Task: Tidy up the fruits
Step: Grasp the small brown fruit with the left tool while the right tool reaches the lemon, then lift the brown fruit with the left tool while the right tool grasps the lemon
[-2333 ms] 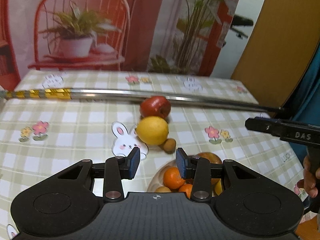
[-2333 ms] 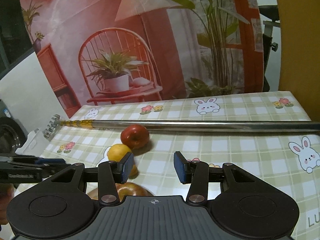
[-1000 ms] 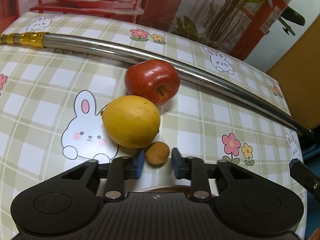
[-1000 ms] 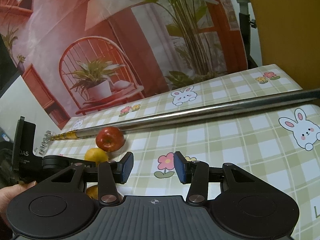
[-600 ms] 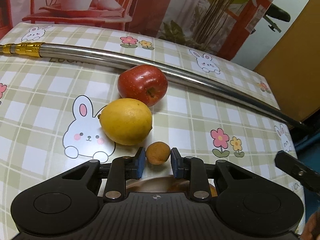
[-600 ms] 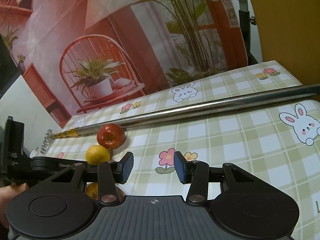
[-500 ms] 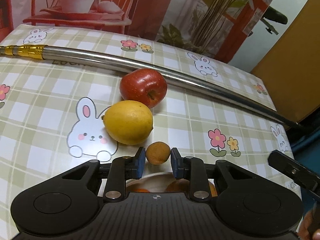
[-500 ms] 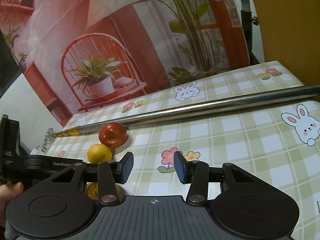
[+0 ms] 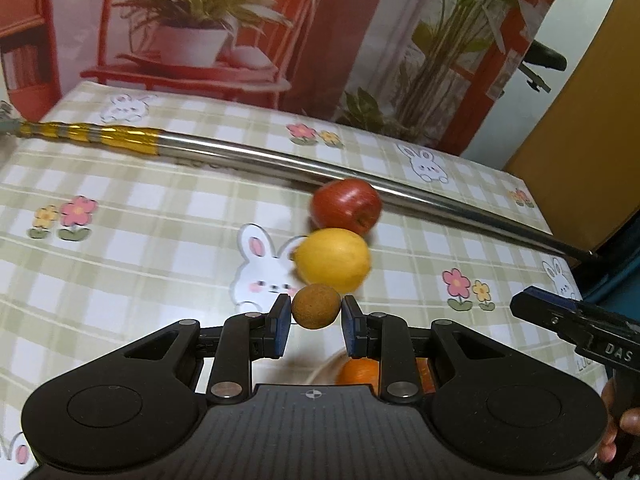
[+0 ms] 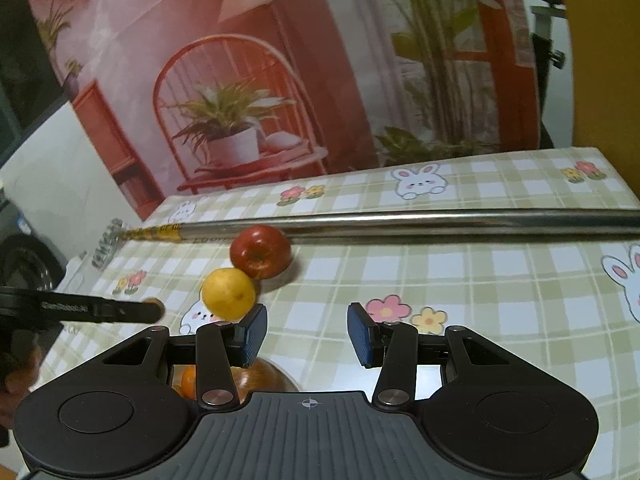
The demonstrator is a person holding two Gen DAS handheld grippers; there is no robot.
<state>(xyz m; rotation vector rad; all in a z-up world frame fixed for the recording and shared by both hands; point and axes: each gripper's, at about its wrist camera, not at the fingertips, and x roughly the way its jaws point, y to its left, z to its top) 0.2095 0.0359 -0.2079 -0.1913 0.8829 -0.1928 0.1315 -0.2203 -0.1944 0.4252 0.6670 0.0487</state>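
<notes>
Small brown fruit [image 9: 316, 306] pinched in left gripper [image 9: 313, 326], raised above the bowl [image 9: 320, 372].
Round fruit, narrow pad contact: may slip and roll across desk [image 9: 160, 248]. Right gripper [image 10: 307, 330] fingers wide apart, empty, near bowl.

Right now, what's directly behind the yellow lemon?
A red apple sits right behind the lemon, against the metal pole. The lemon hides the apple's lower edge, so contact between them can't be confirmed.

Soft indoor light, faint shadows, fisheye-bent edges, slight motion blur
</notes>
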